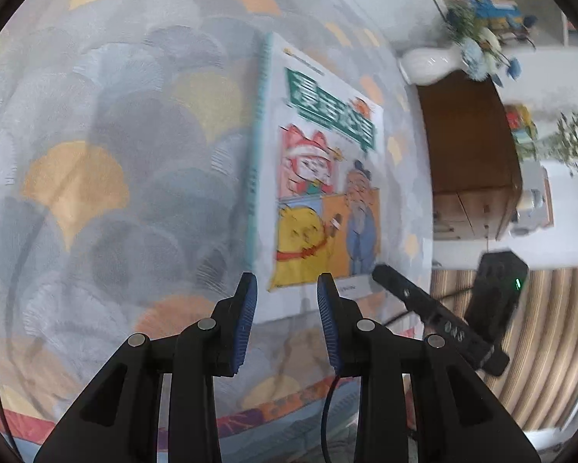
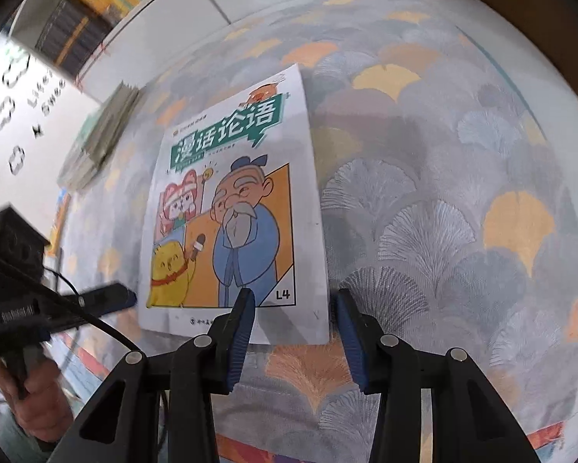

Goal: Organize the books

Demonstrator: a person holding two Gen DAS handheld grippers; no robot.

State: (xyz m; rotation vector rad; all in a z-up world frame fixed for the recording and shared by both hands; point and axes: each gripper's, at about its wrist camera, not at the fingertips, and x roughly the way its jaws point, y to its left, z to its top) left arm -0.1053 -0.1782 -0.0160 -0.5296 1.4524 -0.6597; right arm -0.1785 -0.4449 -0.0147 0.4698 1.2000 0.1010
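Note:
A thin book (image 1: 319, 177) with a cartoon cover, showing an old man in blue and a yellow chick, lies flat on the leaf-patterned tablecloth (image 1: 115, 154). My left gripper (image 1: 287, 279) hovers over its near spine corner, jaws apart with nothing pressed between the blue pads. In the right wrist view the same book (image 2: 234, 208) lies upright to the camera. My right gripper (image 2: 294, 295) stands open over its near right corner. The left gripper (image 2: 107, 298) reaches in by the near left corner, held by a hand (image 2: 30, 389).
A stack of books (image 2: 99, 135) lies on the table beyond the book's left side. Shelves full of books (image 2: 95, 4) stand behind. A white vase (image 1: 427, 63) with flowers sits at the far edge by a wooden cabinet (image 1: 470, 154). A striped rug (image 1: 539, 347) covers the floor.

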